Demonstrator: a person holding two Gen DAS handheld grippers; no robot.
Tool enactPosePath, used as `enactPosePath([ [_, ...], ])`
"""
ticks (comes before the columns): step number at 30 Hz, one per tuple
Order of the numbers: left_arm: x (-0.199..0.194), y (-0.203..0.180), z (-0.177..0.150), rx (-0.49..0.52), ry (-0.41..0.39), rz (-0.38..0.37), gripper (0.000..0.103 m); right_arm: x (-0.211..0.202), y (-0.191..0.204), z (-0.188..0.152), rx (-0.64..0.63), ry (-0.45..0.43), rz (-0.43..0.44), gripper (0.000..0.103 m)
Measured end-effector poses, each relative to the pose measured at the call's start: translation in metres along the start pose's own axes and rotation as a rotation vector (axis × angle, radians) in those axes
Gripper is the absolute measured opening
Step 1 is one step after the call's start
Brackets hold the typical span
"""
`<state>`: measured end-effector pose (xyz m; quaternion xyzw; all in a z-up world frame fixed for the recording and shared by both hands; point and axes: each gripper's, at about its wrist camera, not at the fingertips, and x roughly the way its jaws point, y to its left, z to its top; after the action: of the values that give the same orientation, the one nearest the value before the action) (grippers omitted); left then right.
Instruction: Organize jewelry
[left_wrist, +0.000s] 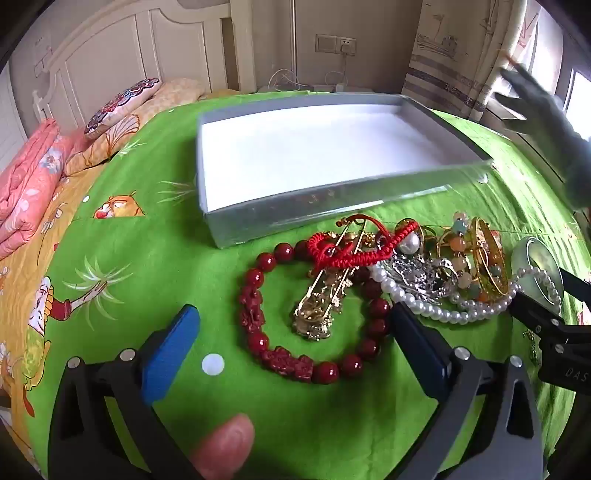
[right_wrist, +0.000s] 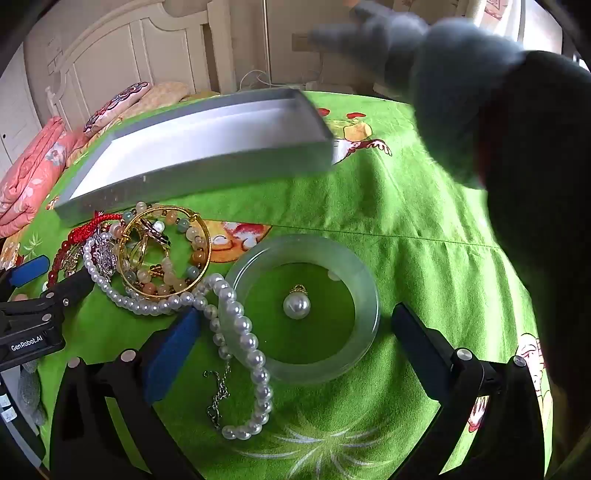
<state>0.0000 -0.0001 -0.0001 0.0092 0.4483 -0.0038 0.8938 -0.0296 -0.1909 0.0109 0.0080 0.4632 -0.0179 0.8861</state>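
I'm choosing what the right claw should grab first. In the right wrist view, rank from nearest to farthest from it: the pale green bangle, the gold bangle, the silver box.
1. Pale green bangle: directly ahead of the open right claw, partly between its fingers.
2. Gold bangle: farther out, to the left, in the jewelry pile.
3. Silver box: farthest, beyond the pile, upper left.

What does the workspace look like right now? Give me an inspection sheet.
Surface: green cartoon-print cloth over a bed.
Job's things: silver box, white inside, holds nothing; red bead bracelet; gold pin; red cord; pearl strand; gold bangle; jade bangle ringing a pearl pendant.
Clutter: nothing seen.
Grippers: left tool open over the red beads; right tool open over the jade bangle.
Cables: white cables below a wall socket.
Surroundings: headboard, folded quilts, curtain, gloved hand.
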Motion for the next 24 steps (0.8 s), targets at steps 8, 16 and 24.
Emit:
enactPosePath([
  [8, 0.0005, -0.0002, 0.0013, 0.0, 0.003, 0.0, 0.101, 0.0002, -0.0002, 0.0023, -0.001, 0.004, -0.001, 0.099],
  [16, 0.0, 0.0001, 0.0001, 0.0, 0.0, -0.001, 0.101, 0.0006, 0.0001, 0.0023, -0.001, 0.003, -0.001, 0.099],
  [24, -0.0001, 0.0003, -0.0001, 0.0, 0.0, -0.001, 0.101, 0.0008, -0.0002, 0.0026, -0.002, 0.002, 0.0, 0.099],
])
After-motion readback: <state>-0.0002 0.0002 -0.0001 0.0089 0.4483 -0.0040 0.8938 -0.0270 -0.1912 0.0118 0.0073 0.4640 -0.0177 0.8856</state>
